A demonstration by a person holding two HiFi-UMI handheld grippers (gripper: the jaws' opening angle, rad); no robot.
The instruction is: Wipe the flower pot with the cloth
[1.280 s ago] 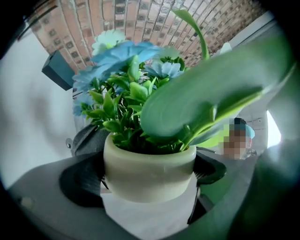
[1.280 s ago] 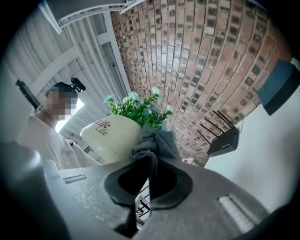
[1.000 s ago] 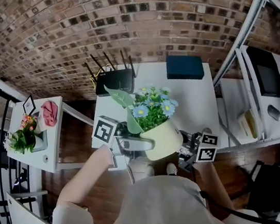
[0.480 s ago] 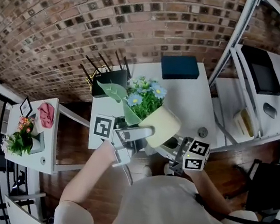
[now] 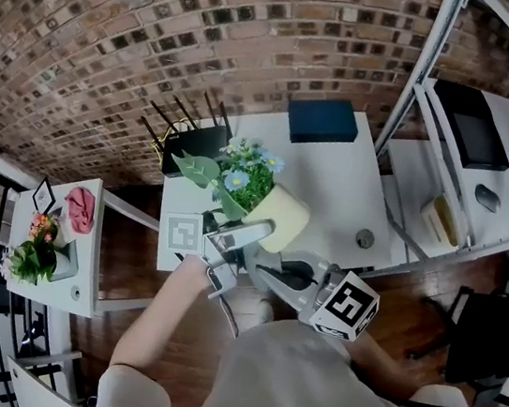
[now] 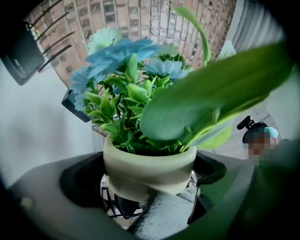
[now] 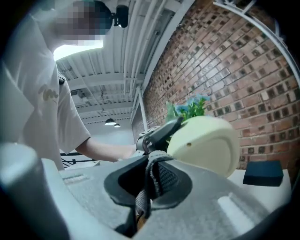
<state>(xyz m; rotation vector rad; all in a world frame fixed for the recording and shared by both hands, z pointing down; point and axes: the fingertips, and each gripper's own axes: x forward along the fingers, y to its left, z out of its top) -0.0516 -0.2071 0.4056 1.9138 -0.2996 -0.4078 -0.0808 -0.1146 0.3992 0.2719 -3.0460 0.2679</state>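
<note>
The cream flower pot [image 5: 278, 217] with blue flowers and green leaves is held tilted above the white table's [image 5: 342, 187] near edge. My left gripper [image 5: 246, 235] is shut on the pot's rim, which fills the left gripper view [image 6: 150, 166]. My right gripper [image 7: 150, 185] is shut on a grey cloth [image 7: 161, 180] and sits just below the pot's rounded base [image 7: 206, 145]. In the head view the right gripper [image 5: 287, 275] lies under the pot, its marker cube toward me. The cloth [image 6: 161, 215] shows beneath the pot in the left gripper view.
A black router with antennas [image 5: 195, 146] and a dark blue box [image 5: 322, 121] sit at the table's far side, a small round object [image 5: 364, 238] at its right. A side table [image 5: 87, 249] with flowers and a pink cloth stands left; a white shelf rack [image 5: 452, 151] stands right.
The pot and my left gripper have shifted left and away. My right gripper swung from the pot's right side to underneath it with the cloth.
</note>
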